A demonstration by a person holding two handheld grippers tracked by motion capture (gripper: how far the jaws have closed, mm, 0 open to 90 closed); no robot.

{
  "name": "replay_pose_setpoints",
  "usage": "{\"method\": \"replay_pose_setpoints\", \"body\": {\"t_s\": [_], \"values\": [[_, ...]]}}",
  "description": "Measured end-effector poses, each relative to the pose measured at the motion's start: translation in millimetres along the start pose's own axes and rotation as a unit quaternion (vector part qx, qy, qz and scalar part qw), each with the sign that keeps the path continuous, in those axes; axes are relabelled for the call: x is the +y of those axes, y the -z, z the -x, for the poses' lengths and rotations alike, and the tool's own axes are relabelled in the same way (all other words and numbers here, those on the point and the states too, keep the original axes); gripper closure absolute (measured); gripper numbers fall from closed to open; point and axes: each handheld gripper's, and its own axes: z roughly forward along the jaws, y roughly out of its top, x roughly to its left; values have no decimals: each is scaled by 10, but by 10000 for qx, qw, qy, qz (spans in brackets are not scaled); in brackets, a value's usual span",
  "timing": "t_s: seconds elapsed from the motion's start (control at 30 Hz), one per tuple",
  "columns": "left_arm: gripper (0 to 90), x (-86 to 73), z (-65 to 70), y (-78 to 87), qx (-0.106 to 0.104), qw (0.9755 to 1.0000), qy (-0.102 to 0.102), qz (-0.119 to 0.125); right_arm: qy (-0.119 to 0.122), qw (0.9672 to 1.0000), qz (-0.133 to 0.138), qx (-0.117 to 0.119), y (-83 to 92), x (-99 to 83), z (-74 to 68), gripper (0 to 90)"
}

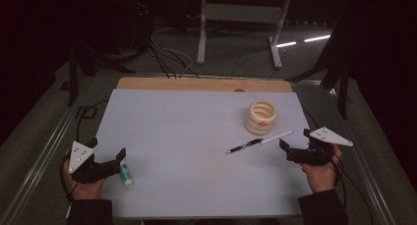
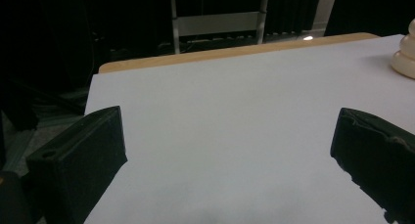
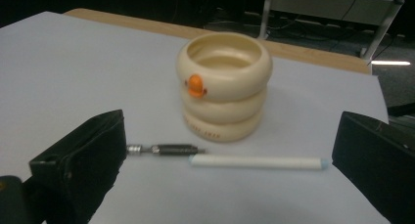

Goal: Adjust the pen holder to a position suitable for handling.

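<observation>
Pen (image 1: 259, 141) lying flat on the white sheet (image 1: 187, 136), right of centre, just near of the cream ringed holder (image 1: 261, 117) and not touching it. White barrel (image 3: 257, 162) toward the right, dark metal tip section (image 3: 164, 149) toward the left and slightly nearer. Judged light, stiff and smooth, so likely to roll or skid if nudged from one side only; best taken across the white barrel near its middle, jaws squarely either side, closing gently enough not to flick it away. Thin and low on the sheet, so jaw tips would need to come right down to the surface.

Right gripper (image 1: 295, 149) just right of the pen's white end, facing it, jaws spread wide with nothing between them. In the right gripper view, pen lying crosswise between the two jaws but farther off.

Holder upright, three stacked rings with a small orange knob (image 3: 195, 85) on the near side, seemingly hollow; inside too dim to tell what it holds.

Left gripper (image 1: 109, 161) far over at the near left, jaws released, empty. Small white tube with green label (image 1: 126, 174) beside it on the sheet.
</observation>
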Motion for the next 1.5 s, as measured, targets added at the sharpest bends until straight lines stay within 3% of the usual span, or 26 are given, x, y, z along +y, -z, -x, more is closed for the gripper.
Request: {"method": "replay_pose_setpoints", "body": {"t_s": [0.33,0.63,1.07,1.17,1.33,1.43,1.5], "values": [[3,-29,-5,-30,-64,9999,97,-68,-141,9995,-265,-75,-282,268,102,1],[3,-41,28,-56,-54,9999,55,-122,-365,9974,-587,-194,-587,493,182,2],[3,-52,26,-66,6,9999,73,-148,-703,9938,-815,-295,-955,662,249,38],[4,-53,23,-62,44,9999,75,-149,-604,9922,-909,-595,-1040,685,228,85],[4,-55,18,-54,63,9998,107,-137,-709,9881,-1181,-684,-1205,633,233,174],[4,-58,16,-57,62,9998,116,-139,-782,9856,-1360,-632,-1299,592,241,283],[4,-57,17,-58,64,9998,105,-140,-700,9846,-1459,-664,-1355,571,229,426]]}}
